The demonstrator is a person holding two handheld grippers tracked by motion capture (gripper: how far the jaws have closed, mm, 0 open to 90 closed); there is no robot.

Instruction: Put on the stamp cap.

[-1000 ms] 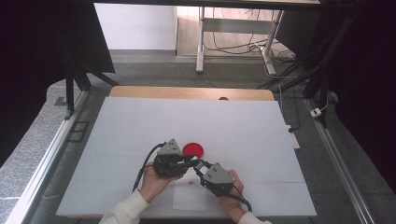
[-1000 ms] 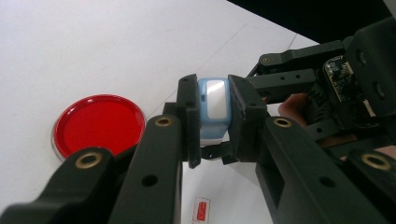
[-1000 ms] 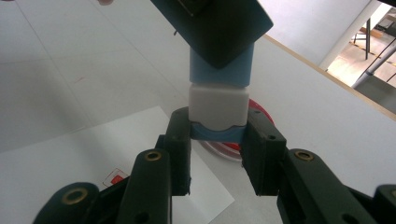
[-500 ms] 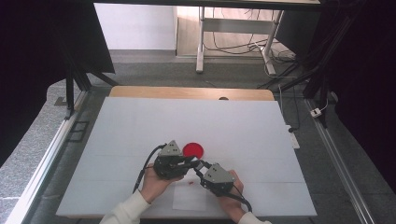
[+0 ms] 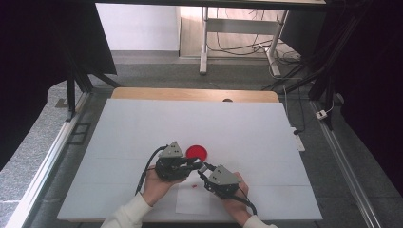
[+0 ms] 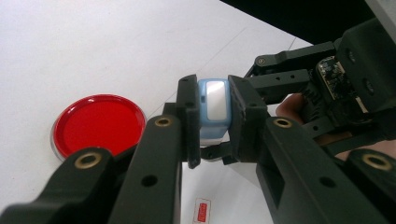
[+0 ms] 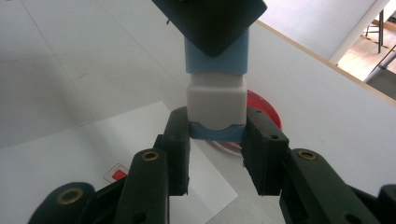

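Two grippers meet nose to nose at lower centre of the high view: left gripper (image 5: 194,164), right gripper (image 5: 203,171), red dish (image 5: 196,152) just above them on the white table (image 5: 247,137).

Left gripper view: jaws clamped tight on the light-blue part of a small blue-and-white block (image 6: 214,109), centre frame; dish at left.

Right gripper view: jaws, which have just been opening, bracket the block's (image 7: 216,100) lower blue end, left pad touching, right pad close; paper sheet (image 7: 70,154) below.

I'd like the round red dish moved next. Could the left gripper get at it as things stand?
Probably not yet. The round red dish lies close beside the left gripper with bare table between, but its jaws are shut on the small blue and white block, which the right gripper also clasps.
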